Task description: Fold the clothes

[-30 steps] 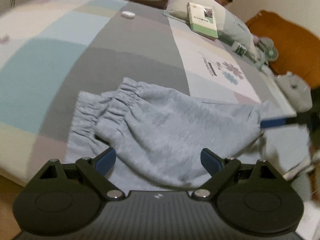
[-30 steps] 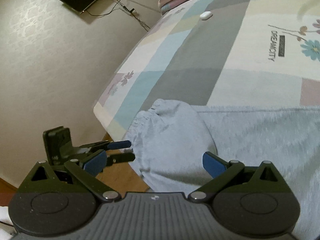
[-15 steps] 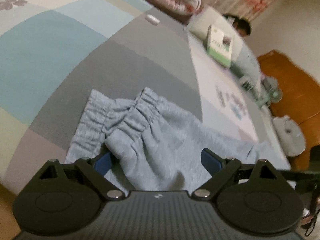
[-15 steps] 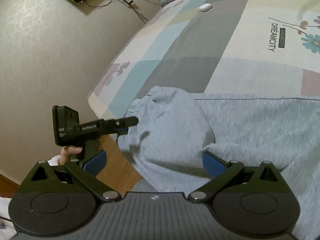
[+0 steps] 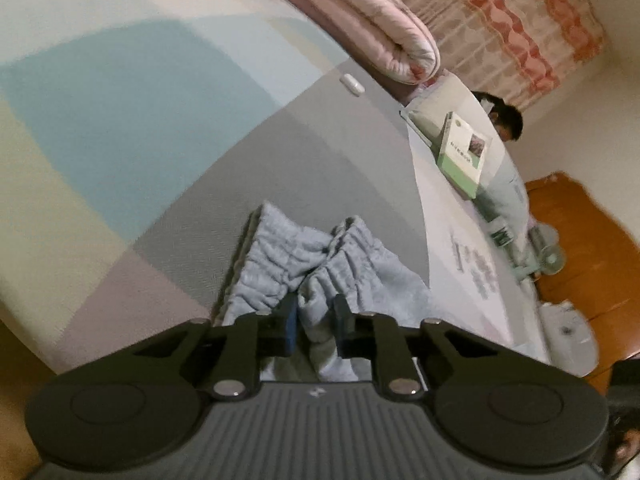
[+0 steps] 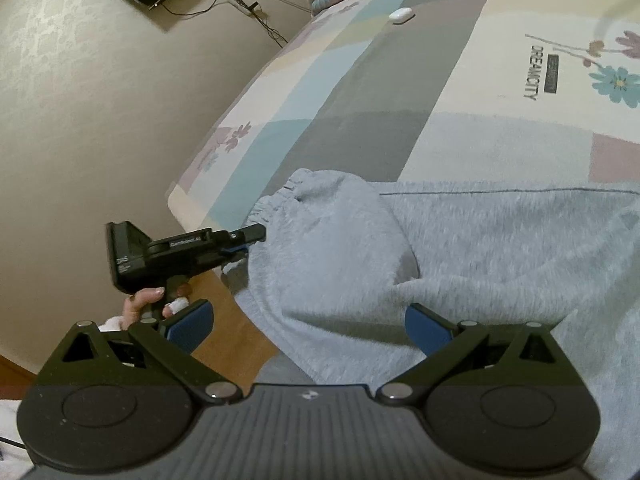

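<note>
Pale grey sweatpants (image 5: 352, 264) lie on the patchwork bed cover (image 5: 160, 120), their two elastic cuffs side by side near the bed's edge. My left gripper (image 5: 316, 324) is closing its jaws, and a ridge of the cloth just below the right cuff is pinched between its blue pads. In the right wrist view the sweatpants (image 6: 480, 240) spread to the right, and the left gripper (image 6: 244, 240), held by a hand (image 6: 148, 300), bites the cuff end. My right gripper (image 6: 308, 322) stands open low over the grey cloth, which lies between its fingers.
A rolled pink quilt (image 5: 360, 32), a pillow bearing a green book (image 5: 464, 152) and a small white object (image 5: 352, 84) lie farther up the bed. A person (image 5: 504, 120) is beyond the pillow. A wooden headboard (image 5: 580, 240) and a small fan (image 5: 548, 256) stand at right.
My left gripper has rolled and come down closer to the cuffs, and its jaws have gone from wide open to closed on a fold of cloth. The right gripper has stayed put.
</note>
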Demonstrator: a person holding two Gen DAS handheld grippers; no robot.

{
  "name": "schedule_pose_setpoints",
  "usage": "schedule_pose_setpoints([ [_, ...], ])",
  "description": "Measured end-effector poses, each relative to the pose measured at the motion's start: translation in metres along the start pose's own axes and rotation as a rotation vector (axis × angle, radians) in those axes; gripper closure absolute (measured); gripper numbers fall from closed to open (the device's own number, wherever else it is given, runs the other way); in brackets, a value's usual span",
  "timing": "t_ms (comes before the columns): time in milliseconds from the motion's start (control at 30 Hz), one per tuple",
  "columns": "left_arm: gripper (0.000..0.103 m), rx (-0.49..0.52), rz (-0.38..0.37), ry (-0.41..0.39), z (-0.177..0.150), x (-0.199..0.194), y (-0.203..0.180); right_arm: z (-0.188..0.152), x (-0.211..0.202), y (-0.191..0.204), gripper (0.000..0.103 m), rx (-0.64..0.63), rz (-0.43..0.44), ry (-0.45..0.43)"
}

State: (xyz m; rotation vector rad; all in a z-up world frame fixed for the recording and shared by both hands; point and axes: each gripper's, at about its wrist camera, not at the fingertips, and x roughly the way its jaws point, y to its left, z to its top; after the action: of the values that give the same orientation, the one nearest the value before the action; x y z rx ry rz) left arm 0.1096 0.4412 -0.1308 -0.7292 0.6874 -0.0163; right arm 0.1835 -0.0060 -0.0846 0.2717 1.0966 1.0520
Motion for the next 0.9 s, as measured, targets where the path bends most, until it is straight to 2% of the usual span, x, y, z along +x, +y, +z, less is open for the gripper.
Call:
schedule_pose_setpoints([
  [33,0.094,0.026,0.001,-0.02,0.0,-0.008,-0.007,0.0,-0.001,0.0,0.0,-0.003,-0.004,-0.004],
  [167,0.094,0.094,0.022,-0.083,0.0,-0.042,-0.022,0.002,-0.007,-0.003,0.0,0.001,-0.017,-0.025],
  [367,0.092,0.109,0.11,-0.055,-0.011,-0.06,-0.01,0.004,-0.009,-0.009,0.0,0.012,-0.029,-0.038],
  [433,0.085,0.117,0.171,-0.038,-0.013,-0.057,-0.007,0.004,-0.01,-0.009,0.0,0.009,-0.035,-0.04],
  [500,0.084,0.149,0.234,-0.022,-0.014,-0.054,-0.009,0.005,-0.011,-0.009,0.0,0.003,-0.045,-0.042],
  [600,0.086,0.205,0.267,-0.052,-0.006,-0.067,-0.02,0.006,-0.016,-0.011,0.0,-0.005,-0.056,-0.054],
  [633,0.081,0.224,0.276,-0.064,-0.003,-0.072,-0.024,0.006,-0.017,-0.013,0.0,0.0,-0.054,-0.06],
  [733,0.072,0.304,0.248,-0.091,0.007,-0.076,-0.04,0.009,-0.018,-0.019,0.0,0.015,-0.053,-0.072],
  [833,0.06,0.376,0.207,-0.079,0.015,-0.058,-0.055,0.009,-0.017,-0.021,0.0,0.019,-0.057,-0.069],
  [900,0.059,0.436,0.192,-0.054,0.015,-0.039,-0.062,0.01,-0.016,-0.022,0.0,0.017,-0.057,-0.067],
])
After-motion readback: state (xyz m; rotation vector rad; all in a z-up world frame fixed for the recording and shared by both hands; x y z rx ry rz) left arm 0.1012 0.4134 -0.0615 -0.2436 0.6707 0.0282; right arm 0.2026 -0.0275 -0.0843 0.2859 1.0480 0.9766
